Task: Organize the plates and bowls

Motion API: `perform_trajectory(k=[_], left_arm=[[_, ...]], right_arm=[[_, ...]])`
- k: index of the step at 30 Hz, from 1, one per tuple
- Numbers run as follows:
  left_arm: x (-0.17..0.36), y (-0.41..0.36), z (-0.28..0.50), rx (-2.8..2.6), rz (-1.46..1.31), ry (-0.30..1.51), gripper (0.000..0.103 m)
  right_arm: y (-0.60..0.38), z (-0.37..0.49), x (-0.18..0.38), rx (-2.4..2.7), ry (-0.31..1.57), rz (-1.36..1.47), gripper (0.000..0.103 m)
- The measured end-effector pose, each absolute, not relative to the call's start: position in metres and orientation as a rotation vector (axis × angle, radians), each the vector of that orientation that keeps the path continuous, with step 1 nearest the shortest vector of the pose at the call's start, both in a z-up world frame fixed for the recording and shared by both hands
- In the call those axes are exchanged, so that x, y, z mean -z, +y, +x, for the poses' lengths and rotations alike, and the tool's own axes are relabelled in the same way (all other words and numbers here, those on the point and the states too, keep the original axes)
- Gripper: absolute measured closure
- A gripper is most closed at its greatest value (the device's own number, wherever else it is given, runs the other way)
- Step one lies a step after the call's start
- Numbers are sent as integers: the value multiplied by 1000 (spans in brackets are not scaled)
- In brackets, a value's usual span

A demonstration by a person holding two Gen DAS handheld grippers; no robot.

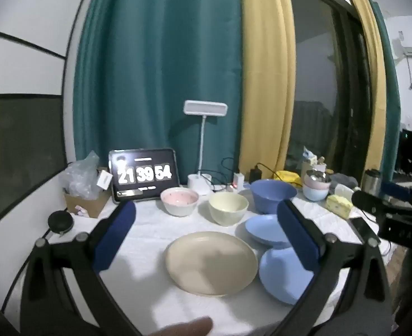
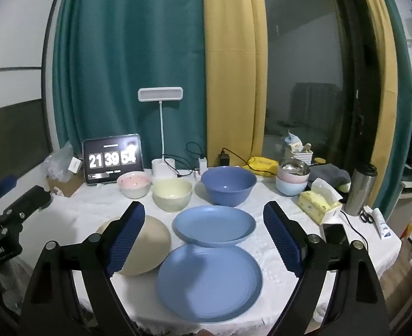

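- Nearest the right wrist camera, the right claw [image 2: 204, 235] stands spread wide with nothing between its blue pads, tilted a little downward over a white-clothed tabletop [image 2: 276, 252].
- Directly ahead of it and slightly below lies a flat blue plate [image 2: 209, 282], round, matte and empty. Just beyond, with its rim seeming to overlap the first, sits a second blue plate [image 2: 213, 225].
- To their left rests a beige plate [image 2: 150, 247], partly hidden behind the right claw's left finger.
- Seen from the left wrist view, the left claw [image 1: 206, 229] is also spread wide and holds nothing; the beige plate [image 1: 211, 261] lies straight in front of it, between its fingers in the picture.
- By this reading, the left claw is nearer the beige plate and the right claw nearer the two blue ones.
- Farther back stand three open bowls in a row: a pink-lined bowl [image 2: 134, 184], a pale yellow bowl [image 2: 172, 194] and a larger blue bowl [image 2: 228, 185].
- At the far right, a small stack of bowls [image 2: 292, 179] already stands nested.
- Nothing has been lifted yet; a plate's thin rim looks like the likely grip point.
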State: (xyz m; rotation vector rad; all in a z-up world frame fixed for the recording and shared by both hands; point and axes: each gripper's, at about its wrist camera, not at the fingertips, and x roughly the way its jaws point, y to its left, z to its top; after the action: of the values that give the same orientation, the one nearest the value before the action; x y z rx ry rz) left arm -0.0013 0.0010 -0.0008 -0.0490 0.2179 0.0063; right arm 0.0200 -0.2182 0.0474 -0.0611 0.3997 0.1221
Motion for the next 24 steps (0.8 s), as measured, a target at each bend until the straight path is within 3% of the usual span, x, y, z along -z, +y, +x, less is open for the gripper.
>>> perform_trajectory(k=[8, 24], left_arm=[[4, 22, 9, -4, -119, 291, 1], [-3, 16, 8, -1, -85, 260, 1]], right_arm=[[-211, 23, -45, -125, 432, -67, 14], [-213, 21, -41, -133, 434, -66, 14]])
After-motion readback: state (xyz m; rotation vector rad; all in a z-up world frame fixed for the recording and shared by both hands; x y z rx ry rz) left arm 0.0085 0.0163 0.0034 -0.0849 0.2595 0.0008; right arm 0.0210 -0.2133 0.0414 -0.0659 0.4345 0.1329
